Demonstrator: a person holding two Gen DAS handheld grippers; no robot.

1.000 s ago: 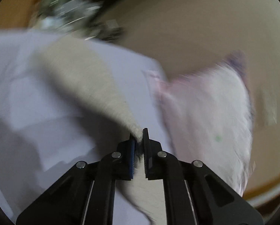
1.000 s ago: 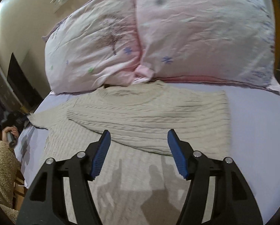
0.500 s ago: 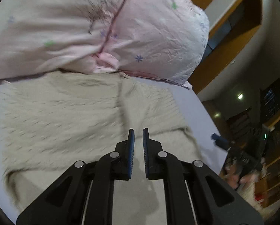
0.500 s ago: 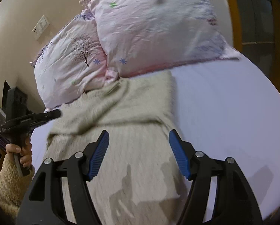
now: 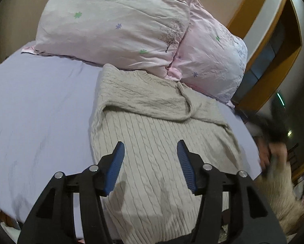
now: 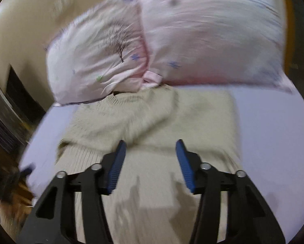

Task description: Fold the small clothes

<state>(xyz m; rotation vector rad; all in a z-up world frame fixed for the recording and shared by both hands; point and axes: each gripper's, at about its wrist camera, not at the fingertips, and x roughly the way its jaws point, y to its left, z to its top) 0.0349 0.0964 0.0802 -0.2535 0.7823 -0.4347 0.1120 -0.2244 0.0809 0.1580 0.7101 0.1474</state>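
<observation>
Your left gripper (image 5: 150, 154) is over the sweater (image 5: 152, 142), fingers wide apart, nothing held. Sweater lies flat on the lilac sheet (image 5: 40, 105), both sleeves folded across the chest, collar up against the 2 pink pillows (image 5: 115, 26). Your right gripper (image 6: 150, 154) is also over the sweater (image 6: 152, 122), fingers spread, empty. Right view is blurred, knit detail not readable there.

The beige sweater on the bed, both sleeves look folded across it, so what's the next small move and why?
Probably lower both open grippers to the hem and fold it up toward the collar. The sweater lies flat on the sheet with its sleeves crossed over the chest, and the left hand-held gripper and right hand-held gripper hover empty above its lower body.
</observation>
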